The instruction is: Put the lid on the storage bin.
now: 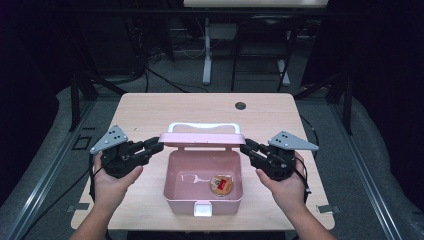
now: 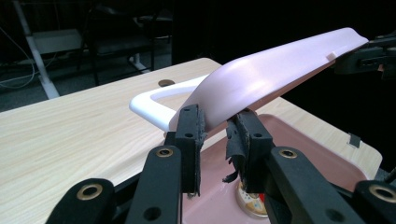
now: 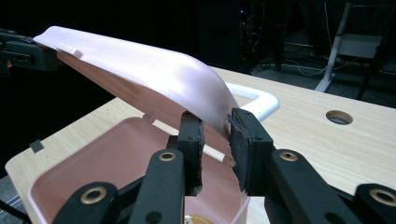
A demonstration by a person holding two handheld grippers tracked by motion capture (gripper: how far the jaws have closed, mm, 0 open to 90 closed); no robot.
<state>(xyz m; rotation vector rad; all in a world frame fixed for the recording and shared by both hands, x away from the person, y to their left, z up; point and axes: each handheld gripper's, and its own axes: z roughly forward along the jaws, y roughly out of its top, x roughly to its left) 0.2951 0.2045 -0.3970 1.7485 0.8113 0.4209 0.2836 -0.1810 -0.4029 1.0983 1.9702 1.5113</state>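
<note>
A pink box (image 1: 172, 197) stands open near the table's front edge, with a round tin (image 1: 221, 184) bearing a red label on its floor. Its lid (image 1: 201, 139) hangs half raised, the white handle (image 1: 203, 127) at its far edge. My left gripper (image 1: 159, 145) is shut on the lid's left corner and my right gripper (image 1: 244, 146) on its right corner. In the left gripper view the lid (image 2: 275, 70) runs between the jaws of my left gripper (image 2: 217, 128). In the right gripper view the lid (image 3: 154, 65) sits the same way in my right gripper (image 3: 215, 128), above the box (image 3: 107, 158).
The wooden table (image 1: 150, 110) has a round cable hole (image 1: 240, 105) at the back right. A white latch (image 1: 203, 209) sticks out of the box's front wall. Dark desk legs and cables stand on the floor beyond the table.
</note>
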